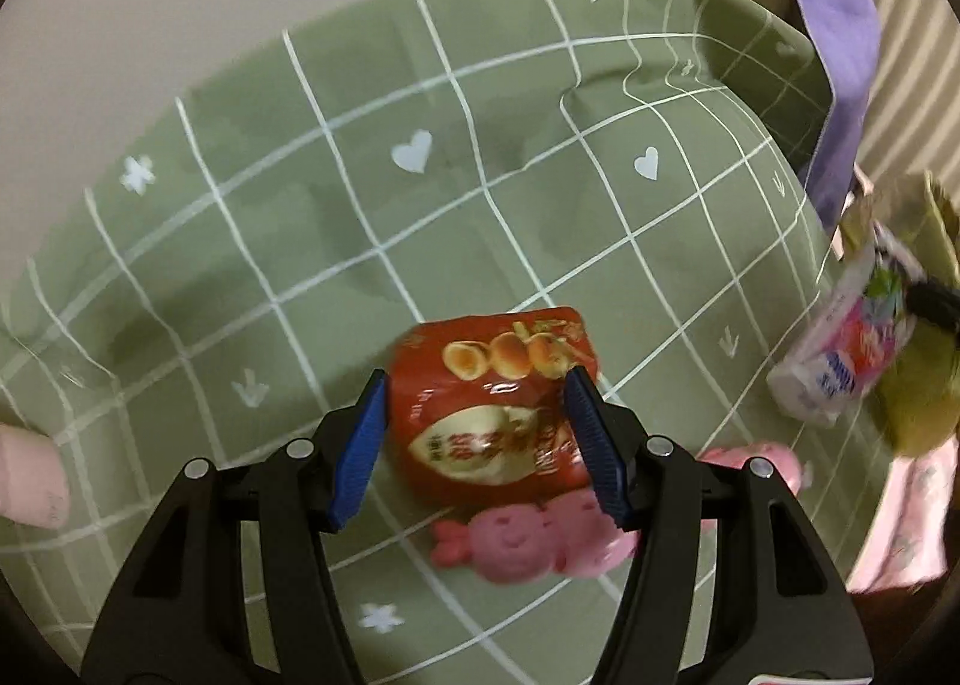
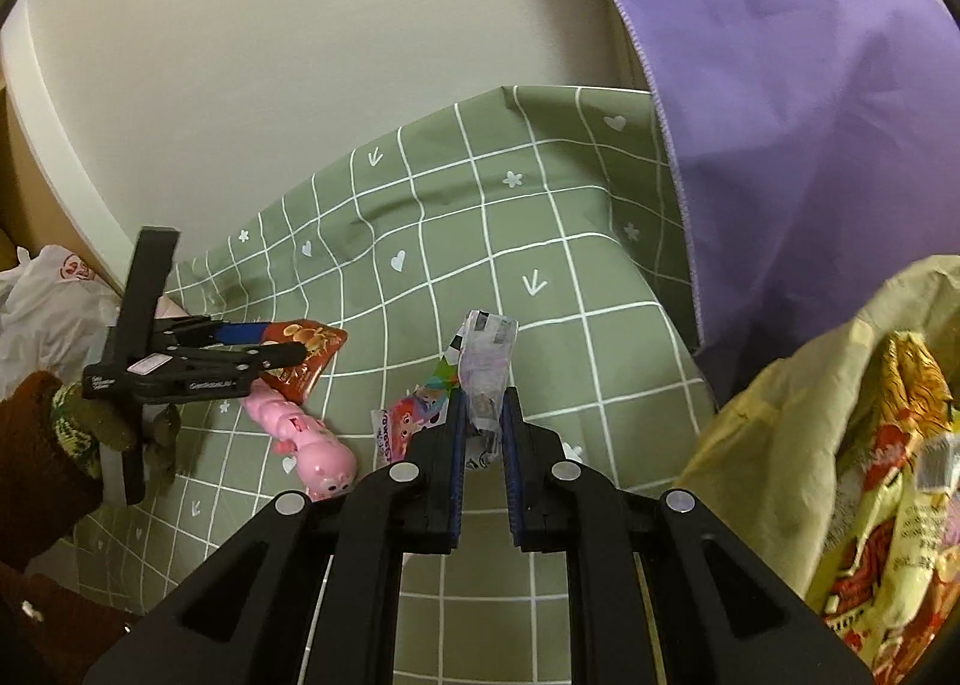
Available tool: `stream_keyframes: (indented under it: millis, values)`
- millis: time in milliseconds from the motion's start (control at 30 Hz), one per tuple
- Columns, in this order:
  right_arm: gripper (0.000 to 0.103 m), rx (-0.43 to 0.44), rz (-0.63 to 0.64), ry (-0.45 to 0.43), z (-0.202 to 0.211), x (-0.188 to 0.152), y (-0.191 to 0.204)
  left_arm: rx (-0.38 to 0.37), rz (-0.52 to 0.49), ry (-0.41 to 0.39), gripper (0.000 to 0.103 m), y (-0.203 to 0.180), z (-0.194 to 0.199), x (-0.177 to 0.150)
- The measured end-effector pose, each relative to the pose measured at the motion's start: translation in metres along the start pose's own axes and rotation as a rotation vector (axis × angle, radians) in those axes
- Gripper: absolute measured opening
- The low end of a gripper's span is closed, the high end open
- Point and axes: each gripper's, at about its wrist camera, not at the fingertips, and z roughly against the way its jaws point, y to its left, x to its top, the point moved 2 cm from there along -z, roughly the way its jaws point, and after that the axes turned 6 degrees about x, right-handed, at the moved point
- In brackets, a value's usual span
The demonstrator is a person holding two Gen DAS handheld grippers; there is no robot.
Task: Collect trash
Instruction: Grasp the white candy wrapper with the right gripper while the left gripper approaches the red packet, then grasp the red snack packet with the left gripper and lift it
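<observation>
A red snack wrapper (image 1: 498,403) lies on the green checked cloth (image 1: 360,193). My left gripper (image 1: 474,385) is open, its blue pads on either side of the wrapper; whether they touch it I cannot tell. In the right wrist view the left gripper (image 2: 282,346) reaches the same red wrapper (image 2: 309,355). My right gripper (image 2: 483,415) is shut on a white and pink crumpled wrapper (image 2: 486,361), held above the cloth (image 2: 540,265). That wrapper also shows at the right of the left wrist view (image 1: 840,355).
A pink pig toy (image 1: 534,541) lies just below the red wrapper, also seen in the right wrist view (image 2: 306,439). A yellowish bag (image 2: 840,445) holding snack wrappers is at the right. A purple cloth (image 2: 780,114) hangs behind. A white plastic bag (image 2: 42,301) sits far left.
</observation>
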Motion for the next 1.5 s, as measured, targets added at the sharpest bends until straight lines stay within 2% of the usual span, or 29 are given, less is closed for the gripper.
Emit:
stream_keyframes:
  millis: [100,200,267,333,533,600,633,667,733,800,933,1133,1200,1233,1400,1500]
  values:
    - [0.013,-0.006,-0.005,-0.005,0.003,-0.002,-0.001,-0.039,0.027,0.011,0.056,-0.003,-0.001,0.004]
    - [0.013,-0.008,-0.007,-0.002,0.004,-0.003,-0.001,-0.064,0.037,0.010,0.050,-0.004,-0.002,0.005]
    - [0.013,-0.007,-0.007,-0.003,0.007,-0.004,0.000,-0.069,0.056,0.005,0.035,-0.001,0.000,0.005]
    - [0.013,-0.005,-0.005,-0.004,0.009,-0.005,0.001,-0.074,0.084,-0.008,0.029,0.001,0.007,0.002]
    - [0.013,0.000,0.011,-0.008,0.012,-0.006,0.009,-0.053,0.107,-0.053,0.029,0.012,0.027,-0.004]
    - [0.013,-0.001,0.016,-0.011,0.014,-0.007,0.011,-0.050,0.098,-0.072,0.038,0.014,0.032,-0.003]
    - [0.013,-0.002,0.019,-0.013,0.015,-0.007,0.013,-0.039,0.088,-0.085,0.053,0.015,0.036,-0.003]
    - [0.013,-0.003,0.022,-0.015,0.017,-0.008,0.014,-0.024,0.074,-0.108,0.058,0.016,0.041,-0.004]
    - [0.013,-0.007,0.029,-0.016,0.020,-0.009,0.016,-0.007,0.042,-0.151,0.060,0.020,0.051,-0.005]
    - [0.013,-0.012,0.028,-0.016,0.023,-0.010,0.018,-0.017,-0.002,-0.161,0.065,0.016,0.053,-0.005]
    - [0.013,-0.021,0.042,-0.002,0.024,-0.012,0.021,-0.022,-0.163,-0.095,0.065,-0.004,0.033,-0.002]
    - [0.013,-0.023,0.051,0.021,0.019,-0.013,0.022,-0.020,-0.250,0.013,0.065,-0.020,0.005,0.007]
    - [0.013,-0.030,0.058,0.021,0.019,-0.014,0.023,-0.040,-0.264,0.027,0.063,-0.027,0.003,0.009]
    - [0.013,-0.029,0.060,0.020,0.019,-0.015,0.023,-0.062,-0.270,0.028,0.059,-0.031,0.004,0.008]
    - [0.013,-0.032,0.056,0.015,0.019,-0.017,0.025,-0.083,-0.243,0.028,0.051,-0.035,0.004,0.005]
    - [0.013,-0.038,0.046,0.011,0.020,-0.017,0.024,-0.126,-0.181,0.031,0.030,-0.026,0.010,0.002]
